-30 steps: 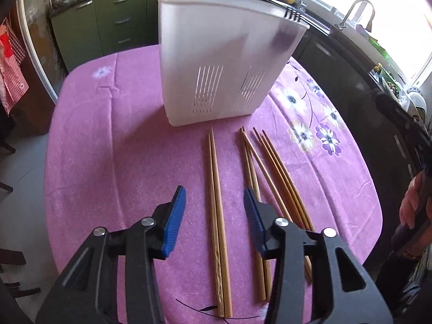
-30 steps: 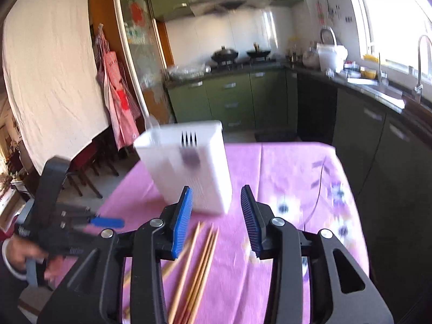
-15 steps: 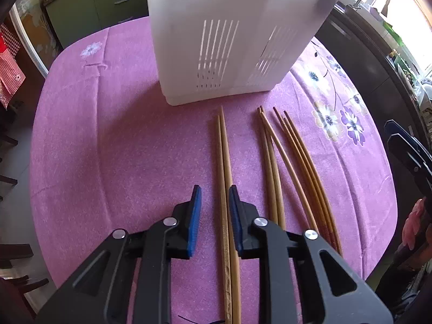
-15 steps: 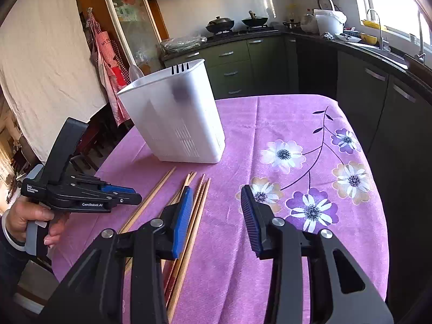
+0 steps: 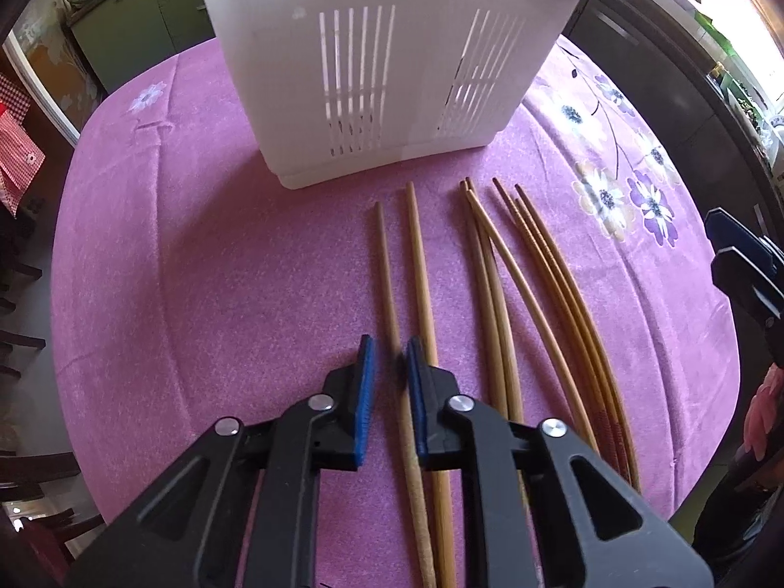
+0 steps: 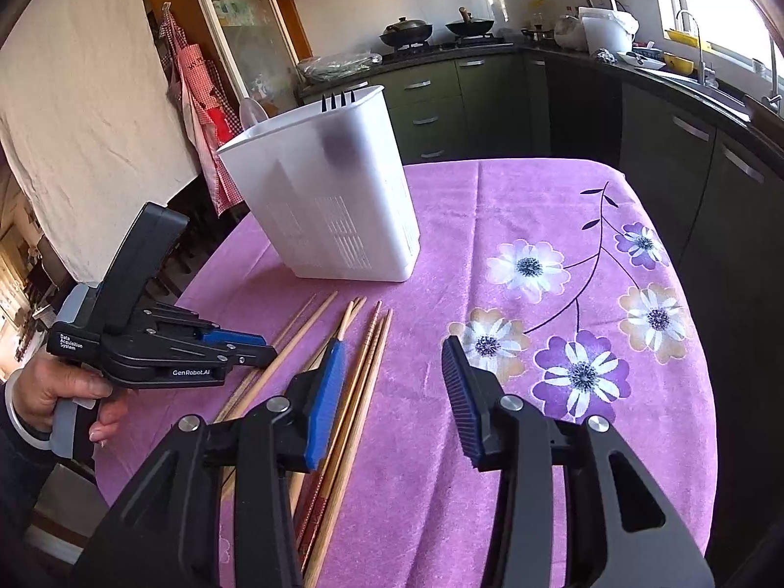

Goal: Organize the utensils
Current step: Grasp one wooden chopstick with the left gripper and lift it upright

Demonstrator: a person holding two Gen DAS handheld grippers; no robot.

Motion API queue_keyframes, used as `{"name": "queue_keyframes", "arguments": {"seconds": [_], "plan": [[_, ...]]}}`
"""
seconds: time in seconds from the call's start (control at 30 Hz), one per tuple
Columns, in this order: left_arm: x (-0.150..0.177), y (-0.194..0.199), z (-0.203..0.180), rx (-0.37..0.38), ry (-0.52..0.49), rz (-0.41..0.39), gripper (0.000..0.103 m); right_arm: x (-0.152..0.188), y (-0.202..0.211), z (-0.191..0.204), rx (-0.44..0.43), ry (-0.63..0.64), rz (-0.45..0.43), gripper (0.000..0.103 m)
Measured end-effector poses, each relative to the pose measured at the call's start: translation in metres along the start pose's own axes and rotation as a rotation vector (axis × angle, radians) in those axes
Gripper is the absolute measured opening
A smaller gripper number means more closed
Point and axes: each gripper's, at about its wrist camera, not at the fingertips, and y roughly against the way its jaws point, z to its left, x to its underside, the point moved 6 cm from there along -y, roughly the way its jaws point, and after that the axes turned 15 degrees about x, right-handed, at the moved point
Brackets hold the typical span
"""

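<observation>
Several wooden chopsticks [image 5: 539,284] lie side by side on the purple flowered tablecloth [image 5: 196,245], in front of a white slotted utensil holder [image 5: 392,73]. My left gripper [image 5: 389,367] points steeply down and is shut on the leftmost chopstick [image 5: 384,255]. Its neighbour [image 5: 421,264] lies just outside the right pad. The right wrist view shows the left gripper [image 6: 264,348] low over the chopsticks [image 6: 367,357]. My right gripper [image 6: 392,343] hovers above the rightmost sticks with its jaws opening and holds nothing. The holder [image 6: 333,206] has a fork [image 6: 338,100] and a spoon [image 6: 252,110] in it.
A hand [image 6: 54,392] grips the left tool at the table's left edge. Dark green cabinets [image 6: 431,93] and a counter with a sink [image 6: 710,83] ring the far and right sides. Dark chairs [image 5: 19,343] stand left of the table. Flower prints cover the cloth's right part [image 6: 578,372].
The left gripper has sunk toward the table, moved closer to the holder and shut on the leftmost chopstick, which now splays from its mate. The right gripper has tilted down, its jaws slightly wider.
</observation>
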Motion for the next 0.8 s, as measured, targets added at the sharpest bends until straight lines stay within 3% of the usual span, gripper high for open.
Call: {"name": "queue_keyframes", "arguments": {"seconds": [0.47, 0.8], "plan": [[0.004, 0.013, 0.019, 0.036, 0.051, -0.030, 0.006, 0.004, -0.006, 0.005, -0.001, 0.025, 0.028, 0.042], [0.009, 0.056, 0.009, 0.050, 0.018, -0.110, 0.006, 0.004, -0.003, 0.008, 0.003, 0.043, 0.027, 0.044]]}}
